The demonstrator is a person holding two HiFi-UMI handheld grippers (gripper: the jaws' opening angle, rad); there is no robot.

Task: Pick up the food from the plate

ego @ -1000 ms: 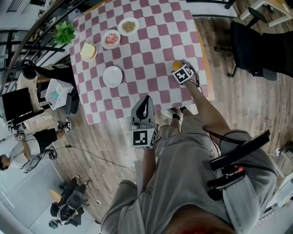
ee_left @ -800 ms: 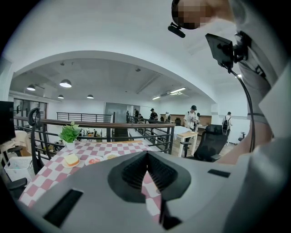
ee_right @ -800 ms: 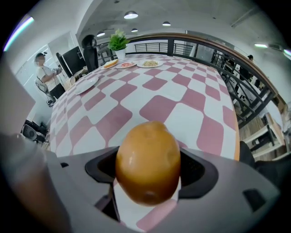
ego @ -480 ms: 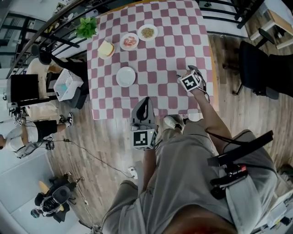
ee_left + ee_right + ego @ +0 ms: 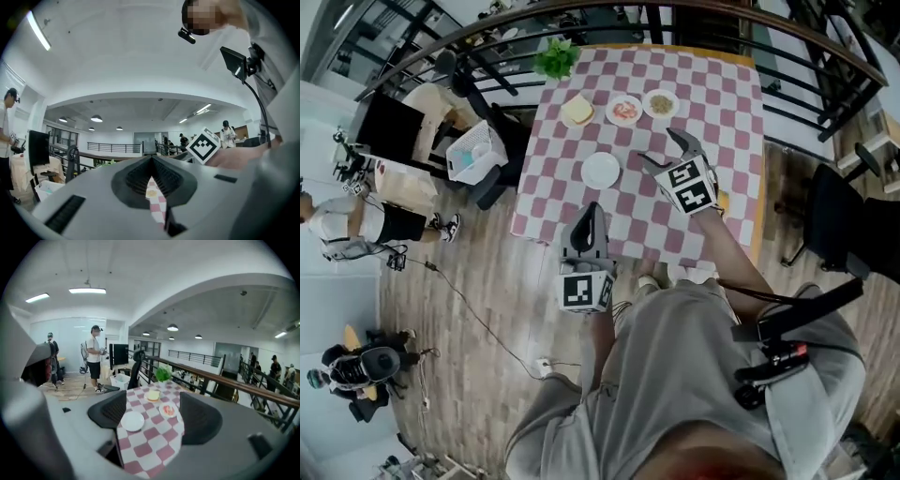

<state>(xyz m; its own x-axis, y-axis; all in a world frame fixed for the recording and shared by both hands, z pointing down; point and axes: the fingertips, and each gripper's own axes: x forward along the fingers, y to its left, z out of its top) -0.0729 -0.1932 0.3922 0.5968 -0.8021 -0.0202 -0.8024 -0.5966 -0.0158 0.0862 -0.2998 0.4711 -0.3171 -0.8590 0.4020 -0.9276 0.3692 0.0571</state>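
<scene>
Beyond the right claw (image 5: 662,150), spread wide and empty, presumably readied for pickup: bread plate (image 5: 577,111), red-food plate (image 5: 624,109). Left claw (image 5: 592,214): closed, empty, apparently idle by the desk (image 5: 731,84) edge.

Plated bread (image 5: 577,110), red food (image 5: 624,110), grains (image 5: 661,103) lie side by side.

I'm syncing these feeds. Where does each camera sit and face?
Head view: on the person's head, steeply down onto the checkered table; left gripper, right gripper, legs show.
Left gripper view: on the left gripper by the table edge, facing across the hall; shut jaws show.
Right gripper view: above the table, facing the empty plate; open jaws show.
Head, right gripper views share that plate.
</scene>
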